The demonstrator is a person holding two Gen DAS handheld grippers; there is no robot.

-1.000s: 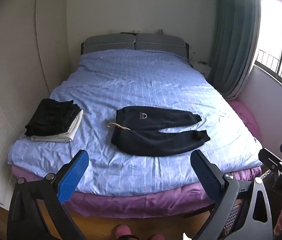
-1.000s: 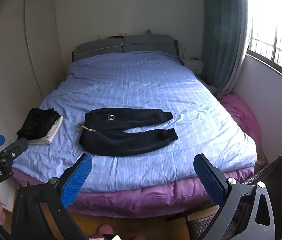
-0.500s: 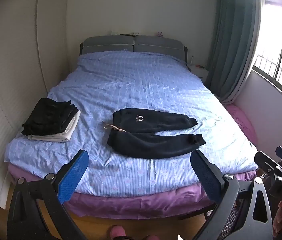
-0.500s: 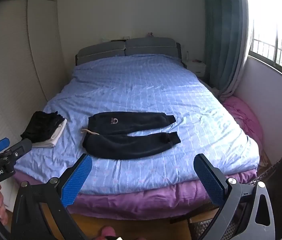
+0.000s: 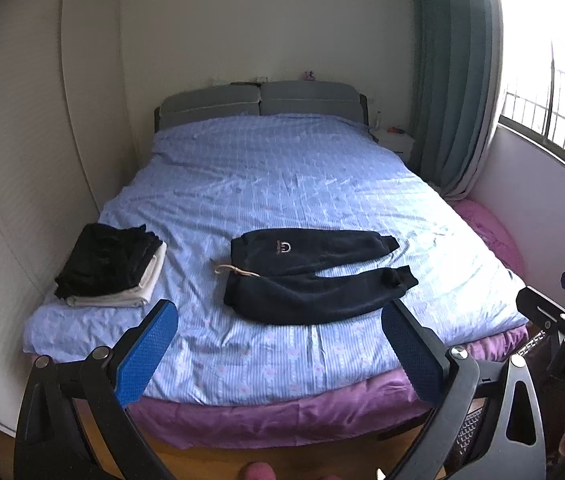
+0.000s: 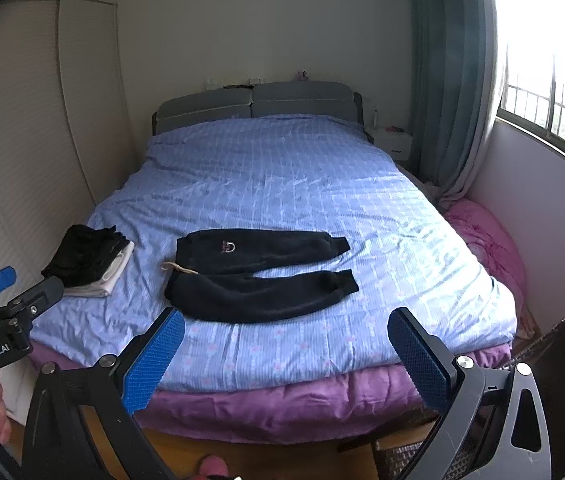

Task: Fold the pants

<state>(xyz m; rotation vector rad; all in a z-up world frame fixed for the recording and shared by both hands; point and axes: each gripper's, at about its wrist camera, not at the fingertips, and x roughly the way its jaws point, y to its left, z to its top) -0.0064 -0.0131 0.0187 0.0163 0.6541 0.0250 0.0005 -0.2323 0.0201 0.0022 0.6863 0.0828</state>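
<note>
Dark navy pants (image 5: 310,276) lie flat on the blue bedspread, waist to the left with a tan drawstring (image 5: 231,270), both legs spread apart to the right. They also show in the right wrist view (image 6: 254,274). My left gripper (image 5: 278,354) is open and empty, held in front of the bed's foot, well short of the pants. My right gripper (image 6: 286,358) is open and empty, likewise off the bed's near edge. Each gripper shows at the edge of the other's view.
A stack of folded clothes (image 5: 110,266), black on white, sits at the bed's near left corner. A wardrobe (image 5: 22,160) stands left, a curtain (image 5: 454,80) and window right. A purple blanket (image 6: 282,400) hangs over the bed's foot. A dark chair (image 6: 562,360) stands at the right.
Both grippers have drawn back and tilted up a little, so the bed and pants sit lower and smaller in view. The pants have not moved.
</note>
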